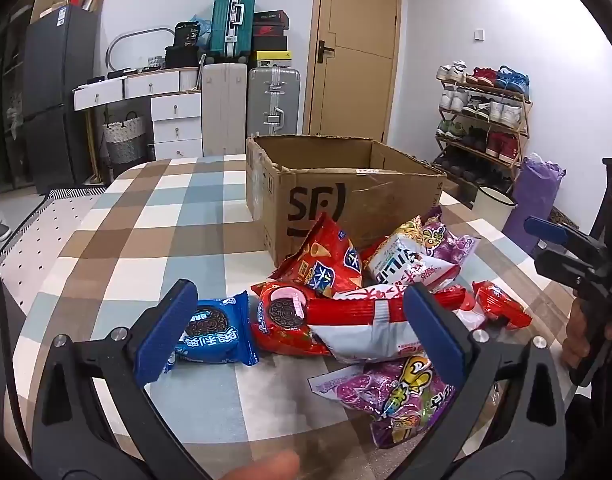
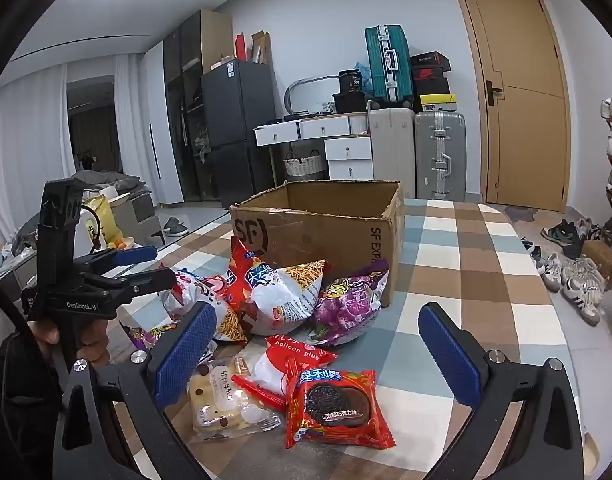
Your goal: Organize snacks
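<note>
A brown box [image 1: 346, 192] is seen at the middle of the table [image 1: 153, 232], its inside hidden. Snack bags [image 1: 346, 292] are piled before it. Both the left tongs [image 1: 301, 336] and right tongs [image 2: 318, 360] are held wide apart, gripping nothing.

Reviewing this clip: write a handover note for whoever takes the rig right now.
Left hand-held gripper: open, empty, over the snack pile.
Right hand-held gripper: open, empty, above the red Oreo pack.
Snacks: all heaped on the checked table in front of the box; blue Oreo pack at the pile's left edge.
Done: nothing visibly packed; box interior is only partly visible.
Left: move every snack, probably into the box.
</note>
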